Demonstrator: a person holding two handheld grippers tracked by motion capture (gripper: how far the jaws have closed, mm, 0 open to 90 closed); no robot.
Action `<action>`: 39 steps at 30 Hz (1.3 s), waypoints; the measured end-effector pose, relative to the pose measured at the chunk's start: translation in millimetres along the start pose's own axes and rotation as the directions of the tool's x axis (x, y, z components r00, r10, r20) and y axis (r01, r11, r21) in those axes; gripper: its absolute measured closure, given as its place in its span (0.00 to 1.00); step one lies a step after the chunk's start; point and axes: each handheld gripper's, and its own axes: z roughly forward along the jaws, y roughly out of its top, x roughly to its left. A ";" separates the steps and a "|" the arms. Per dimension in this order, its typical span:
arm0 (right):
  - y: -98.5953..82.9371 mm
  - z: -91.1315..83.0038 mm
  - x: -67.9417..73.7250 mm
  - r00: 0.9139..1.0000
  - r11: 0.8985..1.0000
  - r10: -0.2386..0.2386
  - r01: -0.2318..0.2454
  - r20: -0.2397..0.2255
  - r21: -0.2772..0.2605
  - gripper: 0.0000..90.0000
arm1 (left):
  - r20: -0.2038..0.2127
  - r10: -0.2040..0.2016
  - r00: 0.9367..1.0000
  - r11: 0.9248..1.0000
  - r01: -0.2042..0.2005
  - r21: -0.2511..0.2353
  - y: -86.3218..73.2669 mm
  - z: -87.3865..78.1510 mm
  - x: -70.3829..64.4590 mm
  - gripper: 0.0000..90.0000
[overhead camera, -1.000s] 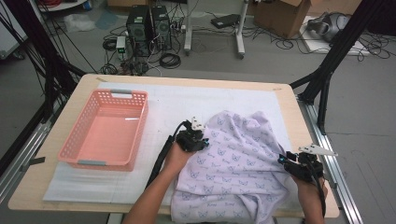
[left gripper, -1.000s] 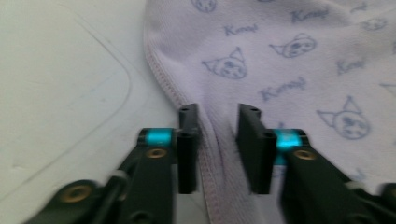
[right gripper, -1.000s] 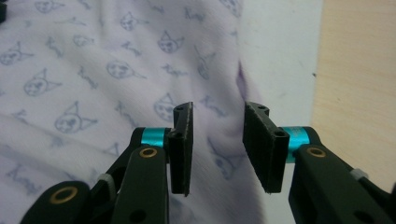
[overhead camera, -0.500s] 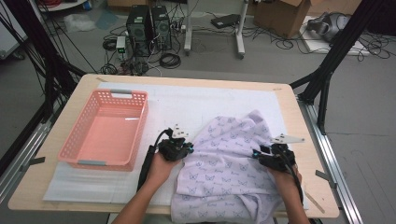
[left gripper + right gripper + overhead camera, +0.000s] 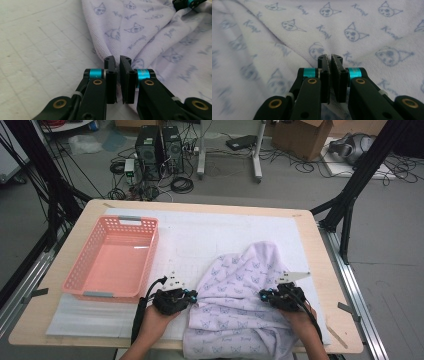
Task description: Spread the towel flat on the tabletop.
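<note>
The soft pale lilac cloth (image 5: 240, 305) carries a repeated blue-grey print of small cat faces and script words. The slotted plastic basket (image 5: 80, 279) is salmon pink. A white quilted mat (image 5: 200, 237) covers the light wooden counter (image 5: 60, 317). Black jaws bear turquoise bands.

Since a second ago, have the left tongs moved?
Yes. The left tongs have pulled back toward the person's table edge, now level with the pink basket's near rim, dragging the cloth.
</note>
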 end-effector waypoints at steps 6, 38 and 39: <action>-23.4 -28.4 14.0 0.999 1.000 -0.016 0.016 -0.034 -0.015 0.95 | 0.037 0.007 0.999 1.000 -0.007 -0.015 -0.1 0.0 -8.1 0.86; -47.1 -69.7 2.6 0.995 0.983 0.057 -0.041 0.085 -0.180 0.69 | -0.027 -0.076 0.997 0.996 0.077 0.040 85.4 119.6 39.7 0.63; -47.4 -69.7 2.3 0.995 0.983 0.060 -0.044 0.085 -0.180 0.69 | -0.015 -0.070 0.997 0.996 0.071 0.046 84.7 123.2 36.2 0.61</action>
